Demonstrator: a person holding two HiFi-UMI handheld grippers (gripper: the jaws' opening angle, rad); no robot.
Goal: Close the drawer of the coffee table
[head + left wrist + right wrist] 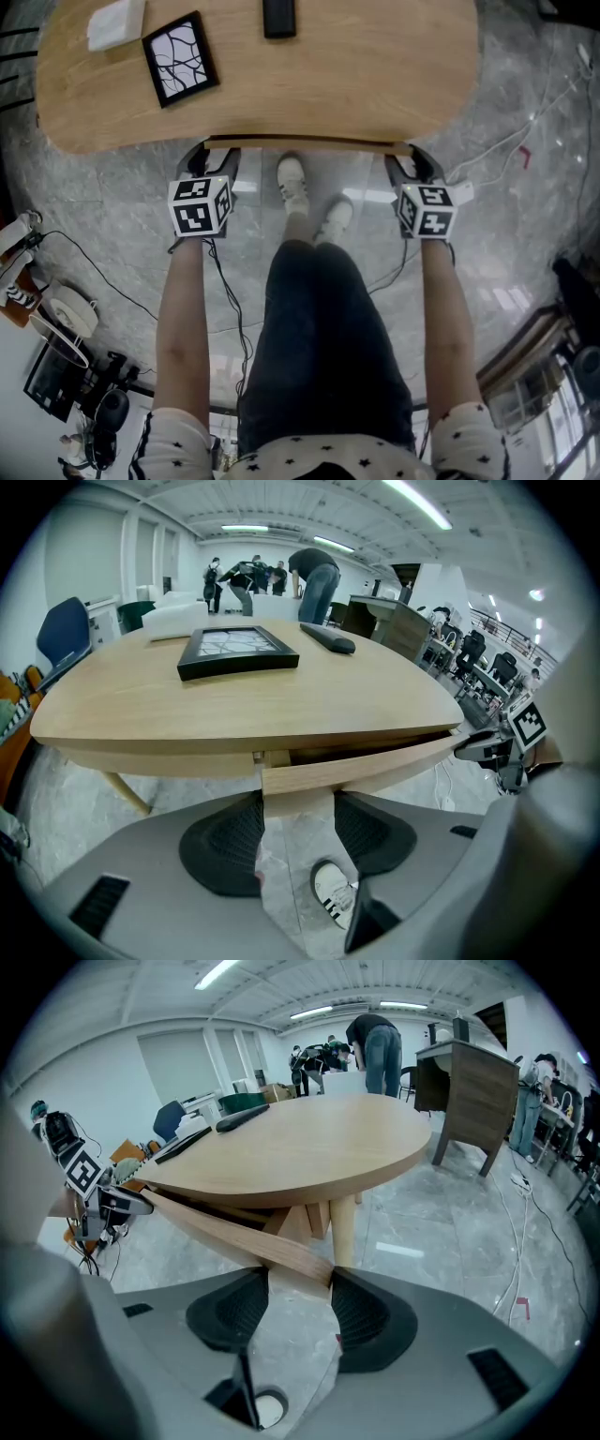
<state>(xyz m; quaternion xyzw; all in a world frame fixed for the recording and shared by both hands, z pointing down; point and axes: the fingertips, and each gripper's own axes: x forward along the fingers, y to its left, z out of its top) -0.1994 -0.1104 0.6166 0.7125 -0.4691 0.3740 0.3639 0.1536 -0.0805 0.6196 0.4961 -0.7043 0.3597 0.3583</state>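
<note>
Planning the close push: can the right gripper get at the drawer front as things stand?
Looks like yes: one end of the drawer front sits between the jaws of the right gripper, pads against it, nothing else between. The left gripper grips the other end.

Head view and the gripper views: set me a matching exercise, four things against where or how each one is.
1. drawer
2. picture frame
3. black remote
4. left gripper

A. closed on the drawer's left end
B. out a little from under the tabletop
C. at the tabletop's far edge, near its middle
D. flat on the tabletop beside the white box

Pairs: 1-B, 2-D, 3-C, 4-A
</note>
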